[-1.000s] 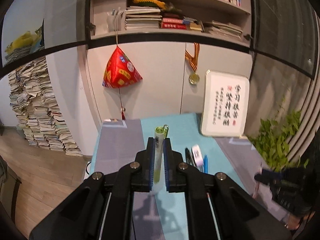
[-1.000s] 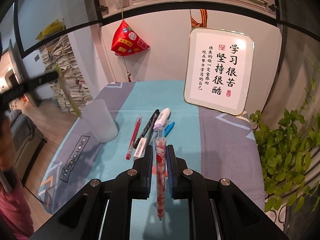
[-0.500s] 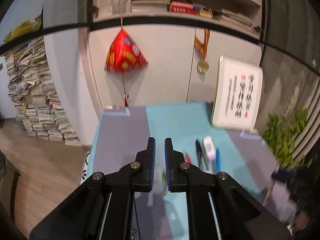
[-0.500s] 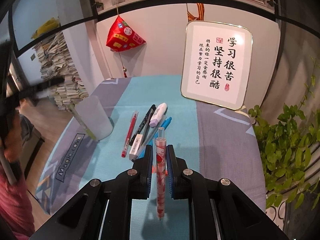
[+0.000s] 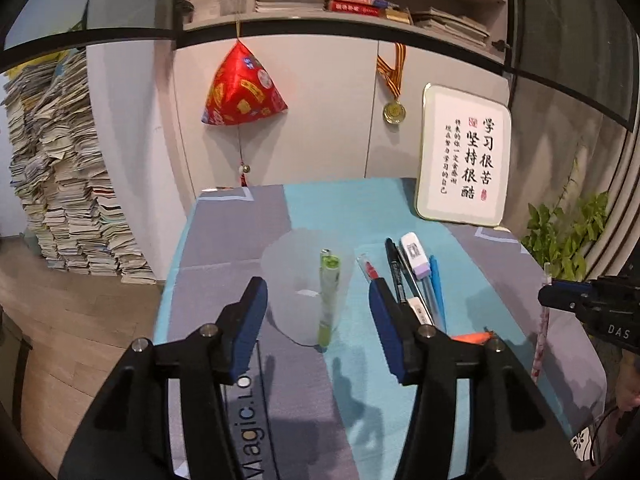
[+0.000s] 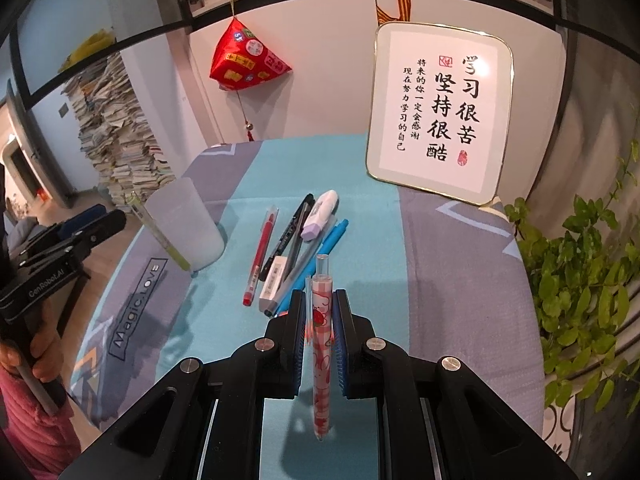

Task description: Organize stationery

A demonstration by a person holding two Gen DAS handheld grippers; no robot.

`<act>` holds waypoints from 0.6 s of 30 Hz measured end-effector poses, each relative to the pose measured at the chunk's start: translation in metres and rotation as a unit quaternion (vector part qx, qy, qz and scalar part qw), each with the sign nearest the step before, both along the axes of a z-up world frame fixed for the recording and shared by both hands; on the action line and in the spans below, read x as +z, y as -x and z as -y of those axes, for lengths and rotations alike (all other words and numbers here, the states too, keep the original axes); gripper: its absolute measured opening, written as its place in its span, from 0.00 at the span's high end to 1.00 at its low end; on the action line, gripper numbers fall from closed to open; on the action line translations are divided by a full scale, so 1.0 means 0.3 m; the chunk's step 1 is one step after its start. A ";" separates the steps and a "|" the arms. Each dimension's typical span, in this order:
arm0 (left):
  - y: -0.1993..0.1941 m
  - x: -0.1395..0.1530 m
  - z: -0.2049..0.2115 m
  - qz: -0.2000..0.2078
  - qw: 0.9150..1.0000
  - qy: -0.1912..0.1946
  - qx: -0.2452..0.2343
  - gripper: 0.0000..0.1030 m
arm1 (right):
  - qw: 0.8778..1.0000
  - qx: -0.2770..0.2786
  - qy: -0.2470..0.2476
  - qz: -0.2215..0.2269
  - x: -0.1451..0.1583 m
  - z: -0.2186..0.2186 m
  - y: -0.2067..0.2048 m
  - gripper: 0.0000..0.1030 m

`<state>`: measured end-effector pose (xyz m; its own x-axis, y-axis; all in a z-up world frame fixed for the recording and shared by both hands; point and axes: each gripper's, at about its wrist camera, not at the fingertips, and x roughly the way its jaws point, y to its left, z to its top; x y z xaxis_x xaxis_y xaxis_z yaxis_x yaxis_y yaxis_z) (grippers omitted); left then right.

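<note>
Our left claw has just been opening; its jaws stand spread with nothing pinched, and the green pen sits between them, leaning in the cup. So we judge this step, dropping the green pen into the cup, as good as done. Our right claw is pressed together on the pink pen, gripped near the pen's upper half and held upright above the cloth.

Next, we reckon, the left claw must back off and up without nudging the cup, so the right can bring the pink pen over the cup's mouth.

Between the two claws lies the loose pile: red pen, black pen, blue pen and correction tape. The cup stands near the table's left edge, so a knock that way could send it off. The framed sign and the plant hem the far and right sides; the near cloth is open.
</note>
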<state>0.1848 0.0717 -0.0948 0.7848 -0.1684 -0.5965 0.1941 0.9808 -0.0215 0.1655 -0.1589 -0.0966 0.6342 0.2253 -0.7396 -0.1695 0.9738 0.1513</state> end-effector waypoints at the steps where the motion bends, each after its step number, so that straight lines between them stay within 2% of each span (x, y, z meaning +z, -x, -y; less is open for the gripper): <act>1: -0.007 -0.006 0.006 -0.001 1.000 -0.004 0.002 0.50 | 1.000 -0.001 0.001 0.000 -0.001 0.002 0.000 0.86; 5: -0.073 -0.034 0.027 -0.004 1.000 -0.018 0.024 0.54 | 1.000 -0.004 -0.001 0.000 0.001 0.012 0.003 0.86; 6: -0.083 -0.037 0.027 -0.007 1.000 -0.014 0.026 0.60 | 1.000 -0.004 -0.001 0.001 0.000 0.014 0.005 0.86; 7: -0.097 -0.040 0.027 -0.012 1.000 -0.005 0.021 0.81 | 1.000 -0.005 0.000 0.000 -0.001 0.017 0.007 0.86; 8: -0.121 -0.048 0.027 -0.028 0.999 0.006 0.014 0.91 | 1.000 -0.006 0.000 0.000 -0.002 0.021 0.008 0.86; 13: -0.123 -0.020 0.005 -0.039 0.998 0.051 0.023 0.92 | 1.000 -0.015 -0.003 0.000 -0.001 0.040 0.006 0.86; 18: -0.054 0.084 0.015 -0.006 0.999 0.047 0.008 0.91 | 1.000 -0.015 -0.006 0.002 0.001 0.046 -0.001 0.86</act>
<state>0.2010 0.0672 -0.0695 0.7810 -0.2119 -0.5875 0.1781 0.9772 -0.1158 0.1659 -0.1728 -0.0964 0.6440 0.2147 -0.7342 -0.1404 0.9767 0.1624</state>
